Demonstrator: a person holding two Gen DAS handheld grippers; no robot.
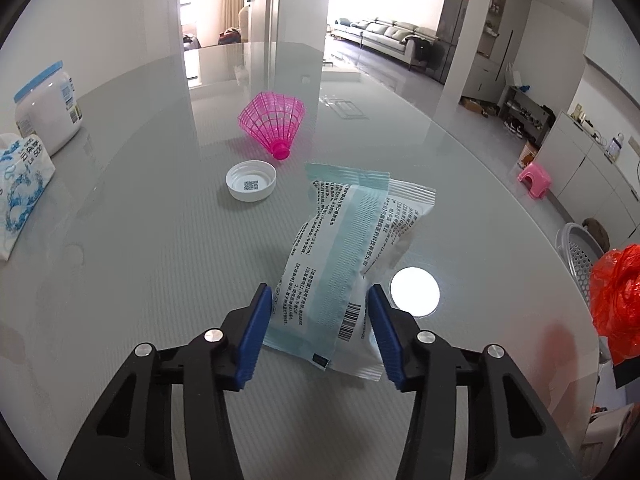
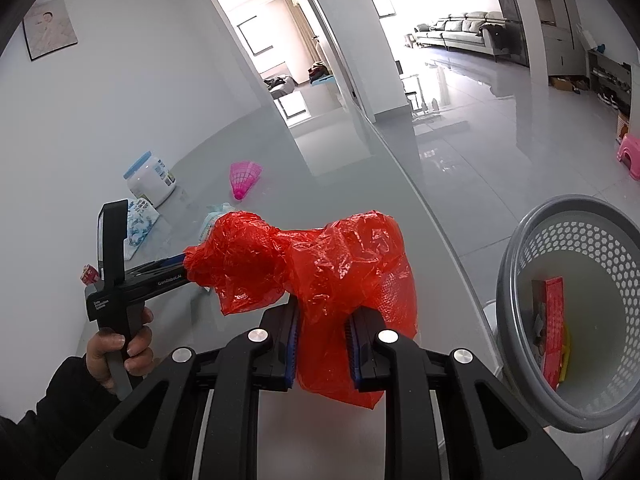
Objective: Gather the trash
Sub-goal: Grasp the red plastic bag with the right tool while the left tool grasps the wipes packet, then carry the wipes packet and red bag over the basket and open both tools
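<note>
Glossy grey floor (image 2: 472,128), grey sofa (image 2: 460,30), bright doorway (image 2: 276,40).

Glossy glass table (image 1: 160,280), crinkly red plastic bag (image 2: 340,264), shiny printed wrapper (image 1: 340,248), perforated plastic basket (image 2: 568,240).
</note>
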